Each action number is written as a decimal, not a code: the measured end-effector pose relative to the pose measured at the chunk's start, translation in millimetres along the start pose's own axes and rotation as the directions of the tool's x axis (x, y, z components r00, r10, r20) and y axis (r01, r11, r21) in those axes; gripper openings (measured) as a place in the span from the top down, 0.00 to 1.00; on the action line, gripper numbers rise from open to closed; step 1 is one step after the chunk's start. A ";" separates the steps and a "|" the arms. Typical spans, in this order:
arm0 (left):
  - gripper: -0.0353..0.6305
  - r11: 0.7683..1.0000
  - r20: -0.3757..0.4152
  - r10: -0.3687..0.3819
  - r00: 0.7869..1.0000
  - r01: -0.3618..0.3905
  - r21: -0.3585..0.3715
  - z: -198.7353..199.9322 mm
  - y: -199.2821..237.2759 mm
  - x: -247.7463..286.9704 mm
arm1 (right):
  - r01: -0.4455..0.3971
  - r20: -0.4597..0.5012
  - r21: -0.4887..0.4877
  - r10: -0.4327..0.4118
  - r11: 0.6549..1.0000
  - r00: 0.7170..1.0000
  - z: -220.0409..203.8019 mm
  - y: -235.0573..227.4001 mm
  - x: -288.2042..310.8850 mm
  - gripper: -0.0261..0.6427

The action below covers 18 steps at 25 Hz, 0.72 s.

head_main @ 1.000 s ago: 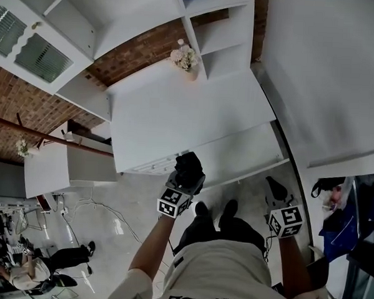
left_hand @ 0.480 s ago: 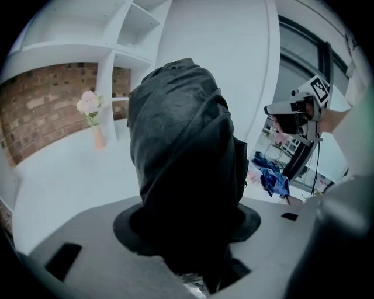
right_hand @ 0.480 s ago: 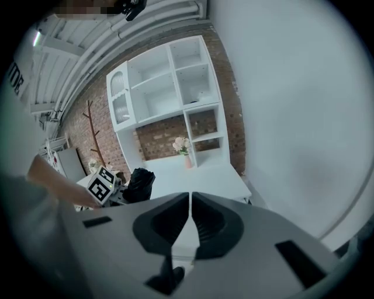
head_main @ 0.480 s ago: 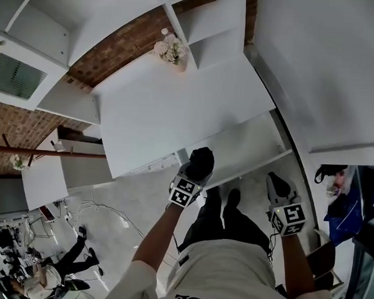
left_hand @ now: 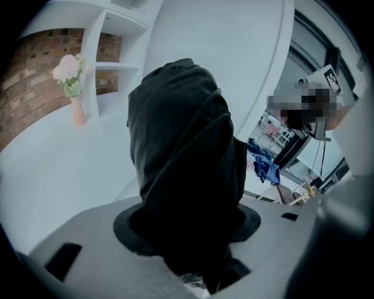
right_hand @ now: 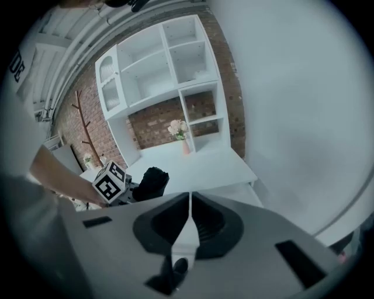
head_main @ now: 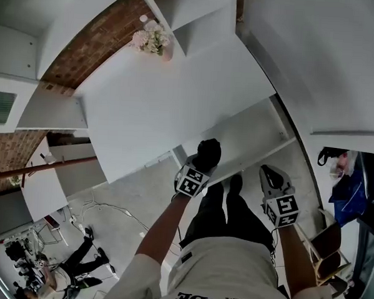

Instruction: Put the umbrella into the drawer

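White shelving and a brick wall back the desk (head_main: 158, 107), with the open drawer (head_main: 262, 153) below its top. The left gripper (head_main: 203, 166) holds the folded black umbrella (head_main: 209, 152) in widely spread jaws near the drawer, while the right gripper (head_main: 268, 175) has its jaws together and empty. The umbrella is judged light, with a soft, compressible fabric wrap, so a grip across its mid-body suits it.

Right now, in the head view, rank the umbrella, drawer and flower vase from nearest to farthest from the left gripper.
1. umbrella, clamped in the left gripper.
2. drawer, open, just beyond it.
3. flower vase, far back, upper left.
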State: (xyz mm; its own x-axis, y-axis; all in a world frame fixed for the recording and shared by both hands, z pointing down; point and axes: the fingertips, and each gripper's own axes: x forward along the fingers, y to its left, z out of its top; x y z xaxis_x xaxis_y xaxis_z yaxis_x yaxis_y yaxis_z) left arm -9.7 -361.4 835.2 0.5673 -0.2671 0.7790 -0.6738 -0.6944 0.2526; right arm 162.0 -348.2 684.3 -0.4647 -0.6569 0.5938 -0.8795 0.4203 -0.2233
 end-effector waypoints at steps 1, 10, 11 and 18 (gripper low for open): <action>0.57 1.000 -0.020 -0.009 1.000 0.009 -0.001 -2.8 1.4 5.2 | -0.003 -0.014 0.007 0.003 1.000 1.000 -3.9 1.6 4.1 0.91; 0.57 0.998 -0.207 -0.047 0.977 0.039 -0.039 -41.1 17.8 63.0 | 0.011 -0.065 0.069 -0.006 0.998 0.998 -27.8 12.5 30.5 0.91; 0.57 0.998 -0.229 -0.049 0.972 0.041 -0.040 -44.5 19.7 69.8 | 0.009 -0.069 0.072 -0.004 0.997 0.998 -29.1 13.9 32.5 0.91; 0.57 0.993 -0.347 -0.101 0.933 0.074 -0.091 -68.1 26.5 111.2 | 0.005 -0.094 0.074 0.002 0.997 0.996 -32.5 20.8 43.1 0.91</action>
State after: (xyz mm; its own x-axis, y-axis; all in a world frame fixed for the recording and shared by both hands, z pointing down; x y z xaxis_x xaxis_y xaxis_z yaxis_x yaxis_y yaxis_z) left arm 3.3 -364.0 967.6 0.4329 0.0526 0.8999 -0.6705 -0.6484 0.3605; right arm 127.0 -347.4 730.4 -0.4546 -0.5944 0.6634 -0.8870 0.3696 -0.2767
